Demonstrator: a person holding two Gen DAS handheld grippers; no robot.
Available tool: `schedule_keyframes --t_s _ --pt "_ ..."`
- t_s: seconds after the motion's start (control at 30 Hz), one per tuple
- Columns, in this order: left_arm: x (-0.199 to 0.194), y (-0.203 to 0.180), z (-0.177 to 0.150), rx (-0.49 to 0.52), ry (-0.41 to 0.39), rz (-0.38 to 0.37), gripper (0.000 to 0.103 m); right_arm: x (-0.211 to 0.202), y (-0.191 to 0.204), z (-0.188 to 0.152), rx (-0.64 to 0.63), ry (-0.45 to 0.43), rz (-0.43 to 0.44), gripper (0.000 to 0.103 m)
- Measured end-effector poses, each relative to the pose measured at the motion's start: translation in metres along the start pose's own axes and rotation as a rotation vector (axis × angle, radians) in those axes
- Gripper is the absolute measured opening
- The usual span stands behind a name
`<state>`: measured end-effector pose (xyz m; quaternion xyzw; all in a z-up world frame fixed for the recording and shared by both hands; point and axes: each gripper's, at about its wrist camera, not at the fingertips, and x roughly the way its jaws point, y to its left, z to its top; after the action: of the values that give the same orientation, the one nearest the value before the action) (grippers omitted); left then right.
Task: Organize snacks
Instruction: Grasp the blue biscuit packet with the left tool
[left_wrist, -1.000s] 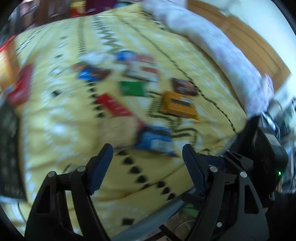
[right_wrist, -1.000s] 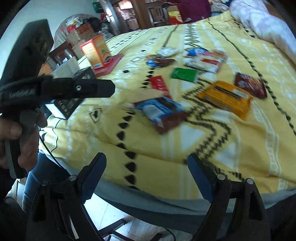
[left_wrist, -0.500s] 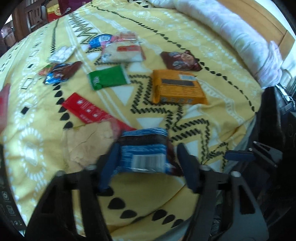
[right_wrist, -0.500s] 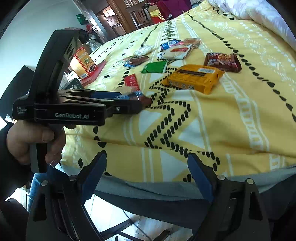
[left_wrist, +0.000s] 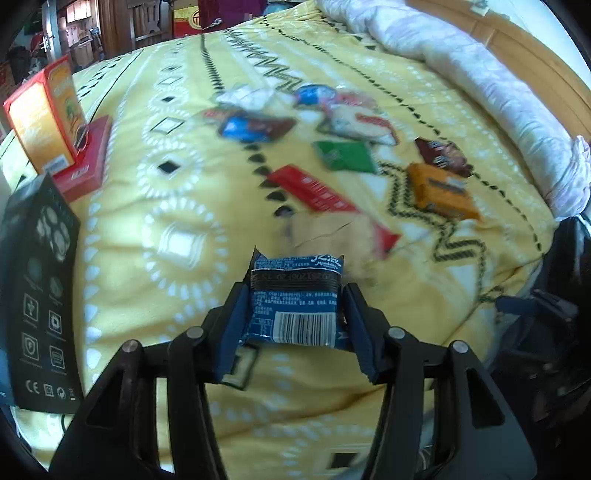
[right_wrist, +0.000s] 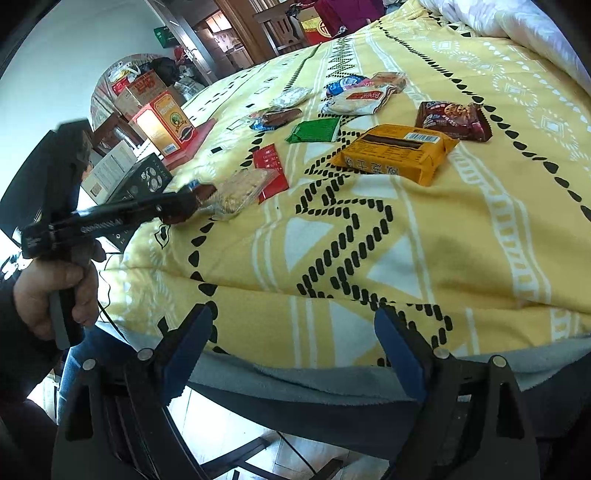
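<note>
Above the near edge of the yellow bedspread (left_wrist: 155, 192), my left tongs (left_wrist: 293, 314) are clamping a blue snack packet (left_wrist: 295, 301), barcode facing up, lifted clear of the cloth. Beyond the packet a clear biscuit pack (right_wrist: 242, 190) and a red sachet (left_wrist: 314, 188) are lying; right of the sachet an orange packet (right_wrist: 399, 151) is resting. My right tongs (right_wrist: 295, 350) are standing wide apart, gripping nothing, at the bedspread's edge.

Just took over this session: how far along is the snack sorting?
Early. Nothing looks grouped yet. The left gripper is clamped on a blue snack packet; the right gripper is open and empty. The orange pack, green packet and others remain scattered on the bedspread.
</note>
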<state>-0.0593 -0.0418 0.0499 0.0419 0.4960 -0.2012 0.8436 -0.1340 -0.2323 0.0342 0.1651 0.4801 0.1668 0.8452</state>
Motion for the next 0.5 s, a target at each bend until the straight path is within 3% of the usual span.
schedule_keyframes --t_s 0.1,0.17,0.23,0.33,0.4,0.5 --pt "0.008 0.003 -0.003 -0.007 0.006 -0.023 0.063 0.002 0.005 0.001 -0.01 0.006 0.0 0.091" --pt "0.009 0.0 -0.003 0.004 -0.006 -0.024 0.074 0.001 0.005 0.003 -0.015 0.008 -0.004 0.091" --pt "0.011 -0.003 -0.003 0.019 -0.019 -0.013 0.074 -0.002 0.004 0.005 -0.02 0.008 -0.014 0.091" --pt "0.012 0.002 -0.007 0.008 -0.023 -0.02 0.072 -0.007 0.0 0.016 -0.024 0.006 -0.04 0.091" --pt "0.011 0.007 -0.01 -0.006 -0.027 -0.018 0.062 -0.01 -0.004 0.027 -0.035 0.015 -0.059 0.091" --pt "0.009 0.012 -0.011 -0.035 -0.03 -0.033 0.055 -0.012 -0.007 0.053 -0.082 0.038 -0.096 0.091"
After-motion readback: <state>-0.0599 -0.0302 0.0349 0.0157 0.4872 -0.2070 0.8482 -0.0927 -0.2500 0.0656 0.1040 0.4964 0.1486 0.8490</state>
